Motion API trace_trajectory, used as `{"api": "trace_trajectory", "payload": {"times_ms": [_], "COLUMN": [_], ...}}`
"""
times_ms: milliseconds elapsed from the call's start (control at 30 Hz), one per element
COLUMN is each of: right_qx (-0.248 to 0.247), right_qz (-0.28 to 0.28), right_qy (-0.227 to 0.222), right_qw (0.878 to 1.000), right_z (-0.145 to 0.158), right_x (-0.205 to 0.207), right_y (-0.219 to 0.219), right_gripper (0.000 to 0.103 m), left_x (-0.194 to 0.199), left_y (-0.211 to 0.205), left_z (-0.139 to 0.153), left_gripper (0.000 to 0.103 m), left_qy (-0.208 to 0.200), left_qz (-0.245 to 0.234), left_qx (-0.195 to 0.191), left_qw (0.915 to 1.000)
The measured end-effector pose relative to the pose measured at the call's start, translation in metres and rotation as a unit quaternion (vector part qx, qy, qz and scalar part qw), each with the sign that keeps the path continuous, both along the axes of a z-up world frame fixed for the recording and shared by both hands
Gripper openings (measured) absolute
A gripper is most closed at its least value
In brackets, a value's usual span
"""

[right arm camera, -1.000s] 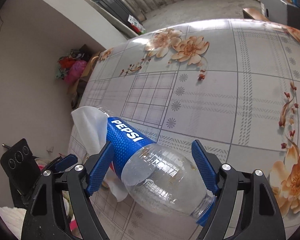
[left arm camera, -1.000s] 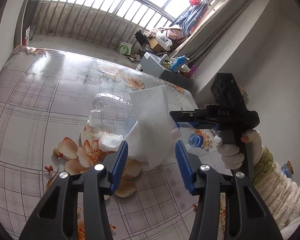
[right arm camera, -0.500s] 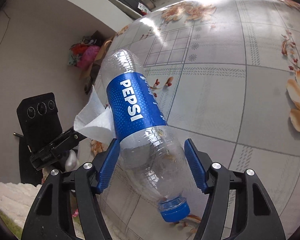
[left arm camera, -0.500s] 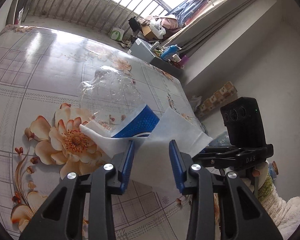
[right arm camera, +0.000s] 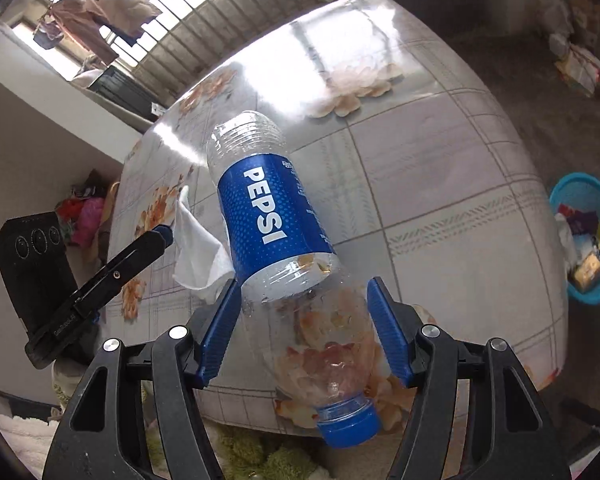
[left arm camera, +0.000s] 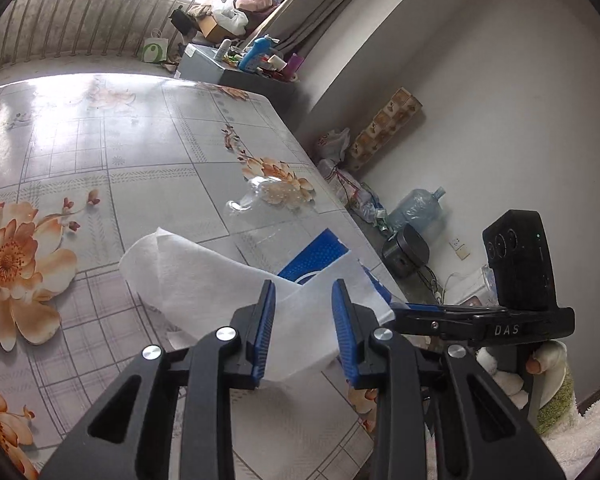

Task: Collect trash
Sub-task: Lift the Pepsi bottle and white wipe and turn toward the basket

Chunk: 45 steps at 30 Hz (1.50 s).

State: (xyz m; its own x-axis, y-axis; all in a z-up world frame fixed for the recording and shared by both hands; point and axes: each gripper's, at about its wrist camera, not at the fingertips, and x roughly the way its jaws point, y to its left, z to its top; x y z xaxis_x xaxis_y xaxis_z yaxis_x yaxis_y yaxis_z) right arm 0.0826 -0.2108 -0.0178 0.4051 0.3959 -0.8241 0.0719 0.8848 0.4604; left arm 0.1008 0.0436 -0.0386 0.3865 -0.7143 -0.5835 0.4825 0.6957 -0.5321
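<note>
My right gripper [right arm camera: 304,316] is shut on an empty clear Pepsi bottle [right arm camera: 276,220] with a blue label and blue cap, held above the floral table, cap toward the camera. My left gripper [left arm camera: 304,320] is shut on a white tissue [left arm camera: 204,280], held just left of the bottle. In the left wrist view the bottle [left arm camera: 284,216] shows behind the tissue, with the right gripper [left arm camera: 460,316] at the right. In the right wrist view the tissue [right arm camera: 198,252] and the left gripper [right arm camera: 168,236] sit left of the bottle.
The floral tablecloth table [left arm camera: 100,152] fills the left. A blue basket [right arm camera: 584,236] with trash stands on the floor beyond the table's right edge. A water jug [left arm camera: 416,208] and clutter lie along the wall.
Both grippers have lifted and swung right, toward the table's edge, with the bottle and tissue in them. The blue basket has come into the right wrist view.
</note>
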Motion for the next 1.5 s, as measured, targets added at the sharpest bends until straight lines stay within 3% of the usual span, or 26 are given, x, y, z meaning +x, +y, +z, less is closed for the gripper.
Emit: {"api": "trace_trajectory", "payload": {"times_ms": [100,167,233,433,533,767,967,1100,1133,1267,1500], "right_qx": [-0.004,0.000,0.002,0.006,-0.009,-0.070,-0.128,-0.144,-0.147,-0.140,-0.117], "right_qz": [-0.041,-0.056,-0.063,-0.066,-0.061,-0.027,-0.004,0.002,0.002,-0.004,-0.023], "right_qy": [0.000,0.002,0.002,-0.020,-0.027,-0.030,-0.014,-0.003,-0.001,-0.001,-0.017], "right_qw": [0.999,0.998,0.998,0.998,0.998,0.997,0.992,0.990,0.989,0.990,0.993], "right_z": [0.000,-0.001,0.000,0.006,0.004,-0.001,-0.010,-0.014,-0.015,-0.016,-0.010], "right_x": [-0.011,-0.015,-0.009,-0.005,-0.001,0.005,0.008,0.009,0.009,0.008,-0.001], "right_y": [-0.019,-0.026,-0.029,-0.025,-0.025,-0.019,-0.013,-0.012,-0.013,-0.017,-0.019], "right_gripper": [0.061,0.061,0.062,0.067,0.071,0.076,0.076,0.072,0.067,0.066,0.064], "left_x": [-0.001,-0.004,-0.009,-0.011,-0.015,-0.016,-0.012,-0.014,-0.013,-0.010,-0.014], "left_y": [-0.004,0.000,0.009,0.026,0.020,-0.014,-0.030,-0.031,-0.031,-0.024,-0.024], "left_z": [0.002,0.003,0.003,-0.010,-0.015,-0.027,-0.041,-0.044,-0.044,-0.045,-0.042], "left_gripper": [0.029,0.044,0.047,0.048,0.048,0.048,0.047,0.037,0.031,0.013,0.002], "left_qy": [-0.011,-0.018,-0.019,0.013,0.010,-0.038,-0.044,-0.058,-0.061,-0.060,-0.075], "left_qz": [-0.001,0.002,0.012,0.043,0.037,0.012,-0.007,-0.004,-0.002,0.002,-0.003], "left_qx": [0.039,0.055,0.058,0.064,0.072,0.164,0.204,0.224,0.229,0.226,0.226], "left_qw": [0.9992,0.9983,0.9980,0.9969,0.9967,0.9857,0.9779,0.9728,0.9715,0.9722,0.9713]}}
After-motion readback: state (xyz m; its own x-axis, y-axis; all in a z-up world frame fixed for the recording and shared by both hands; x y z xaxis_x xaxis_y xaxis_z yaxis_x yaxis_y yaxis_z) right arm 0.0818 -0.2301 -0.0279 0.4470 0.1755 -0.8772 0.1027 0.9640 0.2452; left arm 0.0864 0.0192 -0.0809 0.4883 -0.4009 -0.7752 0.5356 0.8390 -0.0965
